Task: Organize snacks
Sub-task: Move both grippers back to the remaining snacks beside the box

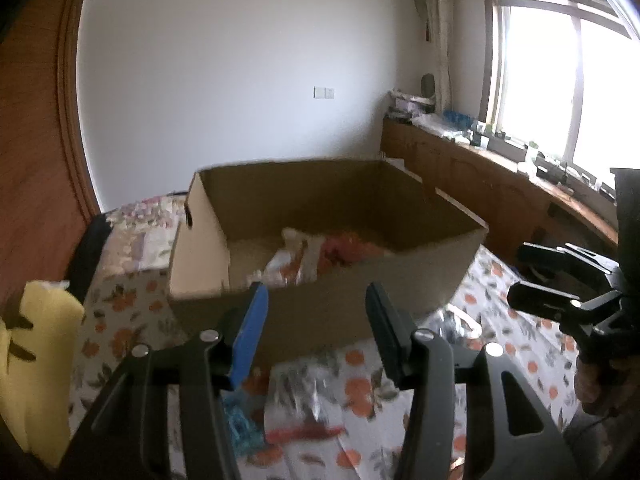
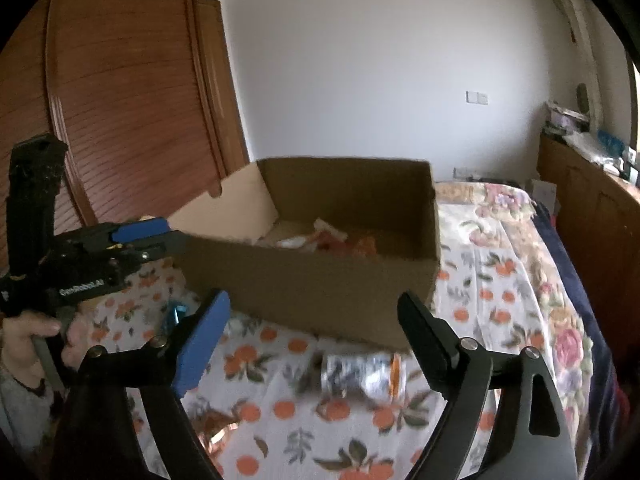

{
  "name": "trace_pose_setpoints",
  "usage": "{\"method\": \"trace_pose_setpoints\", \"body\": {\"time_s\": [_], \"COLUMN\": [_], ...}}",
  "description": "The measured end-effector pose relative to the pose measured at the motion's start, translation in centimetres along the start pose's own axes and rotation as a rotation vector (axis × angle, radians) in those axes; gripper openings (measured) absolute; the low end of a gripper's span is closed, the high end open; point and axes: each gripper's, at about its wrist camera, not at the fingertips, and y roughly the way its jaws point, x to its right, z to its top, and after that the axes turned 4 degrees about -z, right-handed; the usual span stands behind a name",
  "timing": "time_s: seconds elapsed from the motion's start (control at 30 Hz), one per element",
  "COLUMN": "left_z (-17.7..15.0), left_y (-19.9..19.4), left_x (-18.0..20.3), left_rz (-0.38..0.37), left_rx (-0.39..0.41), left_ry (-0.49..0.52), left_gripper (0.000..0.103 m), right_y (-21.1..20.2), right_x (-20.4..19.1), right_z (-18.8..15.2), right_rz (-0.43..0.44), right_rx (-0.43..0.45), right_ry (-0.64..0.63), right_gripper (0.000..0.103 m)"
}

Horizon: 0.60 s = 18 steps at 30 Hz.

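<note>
Both the left gripper (image 1: 316, 332) and the right gripper (image 2: 316, 340) are spread wide and hold nothing. The cardboard box (image 1: 320, 308) sits on the flowery bedspread (image 2: 500, 280) with snack packets (image 1: 316, 256) inside. A silver snack packet (image 2: 360, 374) lies just beside the box.

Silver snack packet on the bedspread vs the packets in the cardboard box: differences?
The silver packet lies outside the cardboard box, on the floral bedspread; the boxed packets sit inside. The silver packet is shiny foil with an orange end; the boxed packets look white and red-orange. Both are blurred, and neither is gripped.
</note>
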Motion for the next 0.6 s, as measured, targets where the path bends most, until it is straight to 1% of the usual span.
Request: {"method": "trace_pose_setpoints", "body": {"time_s": [0.03, 0.2, 0.27, 0.33, 0.47, 0.6], "left_z": [-0.6, -3.7, -4.6, -5.2, -5.9, -6.6], "left_y": [0.0, 0.6, 1.2, 1.7, 2.9, 4.2], "left_x": [0.2, 0.6, 0.5, 0.4, 0.2, 0.3], "left_rz": [0.003, 0.002, 0.006, 0.012, 0.031, 0.055], "left_rx": [-0.011, -0.074, -0.101, -0.123, -0.171, -0.214], "left_ry": [0.005, -0.008, -0.014, -0.019, -0.023, -0.007], "left_gripper": [0.051, 0.051, 0.051, 0.051, 0.051, 0.051], "right_y": [0.1, 1.3, 2.0, 2.8, 3.4, 3.6], "right_x": [0.0, -0.2, -0.1, -0.2, -0.6, 0.1], "right_z": [-0.7, -3.6, -4.5, -5.3, -6.4, -6.7], "right_rz": [-0.008, 0.011, 0.037, 0.073, 0.041, 0.026], "right_rx": [-0.009, -0.051, -0.086, -0.145, -0.183, -0.185], "right_ry": [-0.002, 0.012, 0.032, 0.04, 0.007, 0.022], "right_gripper": [0.088, 0.089, 0.089, 0.089, 0.089, 0.089]}}
